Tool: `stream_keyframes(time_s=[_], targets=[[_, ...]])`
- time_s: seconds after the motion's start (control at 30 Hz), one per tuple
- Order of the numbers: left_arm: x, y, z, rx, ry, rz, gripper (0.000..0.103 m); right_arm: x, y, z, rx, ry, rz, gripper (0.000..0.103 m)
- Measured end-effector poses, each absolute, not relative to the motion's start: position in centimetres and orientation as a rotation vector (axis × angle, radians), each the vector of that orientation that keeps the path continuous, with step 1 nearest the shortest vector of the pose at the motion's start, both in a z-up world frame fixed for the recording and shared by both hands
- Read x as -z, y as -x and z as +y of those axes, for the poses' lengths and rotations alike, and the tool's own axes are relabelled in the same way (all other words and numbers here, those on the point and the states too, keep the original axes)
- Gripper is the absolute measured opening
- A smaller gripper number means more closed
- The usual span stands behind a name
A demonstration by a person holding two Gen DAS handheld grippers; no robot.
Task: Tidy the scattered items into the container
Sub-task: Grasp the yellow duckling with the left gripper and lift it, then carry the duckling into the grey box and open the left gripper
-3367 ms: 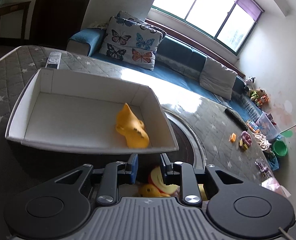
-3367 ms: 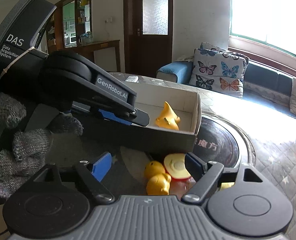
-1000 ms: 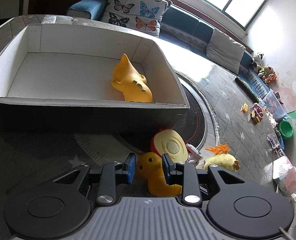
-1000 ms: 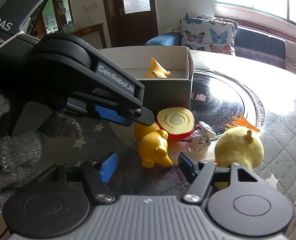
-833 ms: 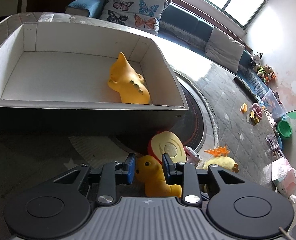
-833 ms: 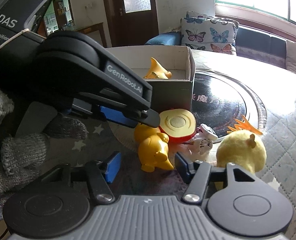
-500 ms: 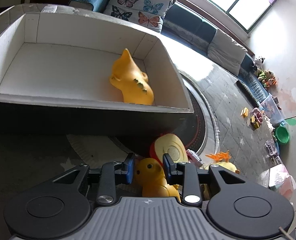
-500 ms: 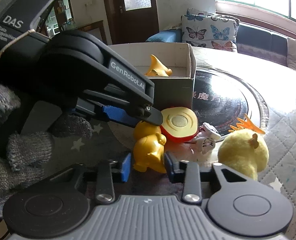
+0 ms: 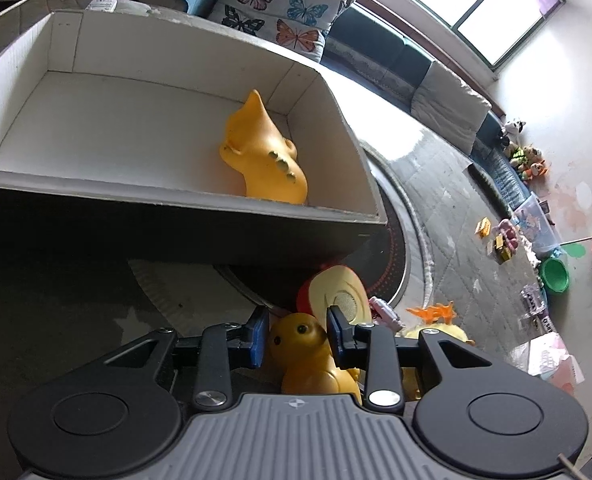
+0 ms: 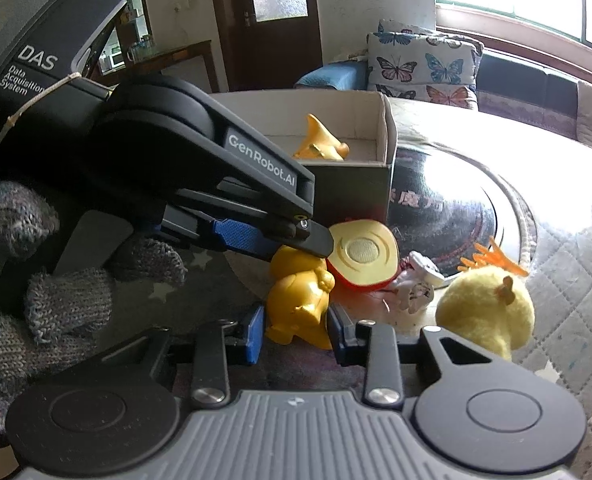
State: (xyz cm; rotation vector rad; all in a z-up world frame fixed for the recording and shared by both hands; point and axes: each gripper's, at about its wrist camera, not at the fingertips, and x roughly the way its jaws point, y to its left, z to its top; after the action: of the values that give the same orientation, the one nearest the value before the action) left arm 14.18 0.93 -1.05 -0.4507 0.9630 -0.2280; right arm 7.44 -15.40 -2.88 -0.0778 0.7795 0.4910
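One toy is in: an orange rubber dinosaur-like figure [image 9: 261,156] lies in the white cardboard box [image 9: 175,200]. Left outside at the box's 5 o'clock: yellow rubber duck [image 9: 308,356], red-and-cream halved toy apple [image 10: 362,254], small white figurine [image 10: 416,280], fluffy yellow plush chick [image 10: 484,312]. Left gripper [image 9: 296,334] jaws are narrowed around the duck's head; right gripper [image 10: 296,328] jaws likewise flank its body. I cannot tell whether either presses.

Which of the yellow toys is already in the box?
The pointed yellow toy lying alone inside the box. The duck between both grippers' jaws and the fuzzy chick are still outside on the table.
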Motion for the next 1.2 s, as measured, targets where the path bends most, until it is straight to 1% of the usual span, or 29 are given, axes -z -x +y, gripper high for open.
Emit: stream_keyframes(time_s=[0.37,0.63,0.8,1.2], targets=[[-4.4,-14.1,3.0,0.203,0.450,0.806,0.034,-1.4,-8.6,-13.7,-0.544,0.124,0.648,0.032],[-6.6,-17.1,5.2,0.138,0.436,0.736,0.034,-3.2,-13.1,-10.5,-0.596,0.143,0.602,0.032],[-6.2,-19.2,6.6,0.103,0.434,0.740,0.034,-2.8,-16.0,-8.7,-0.624,0.158,0.629,0.032],[-2.3,-22.7,8.8,0.055,0.476,0.835,0.034,0.7,-19.8,-6.6,-0.663,0.176,0.754,0.032]])
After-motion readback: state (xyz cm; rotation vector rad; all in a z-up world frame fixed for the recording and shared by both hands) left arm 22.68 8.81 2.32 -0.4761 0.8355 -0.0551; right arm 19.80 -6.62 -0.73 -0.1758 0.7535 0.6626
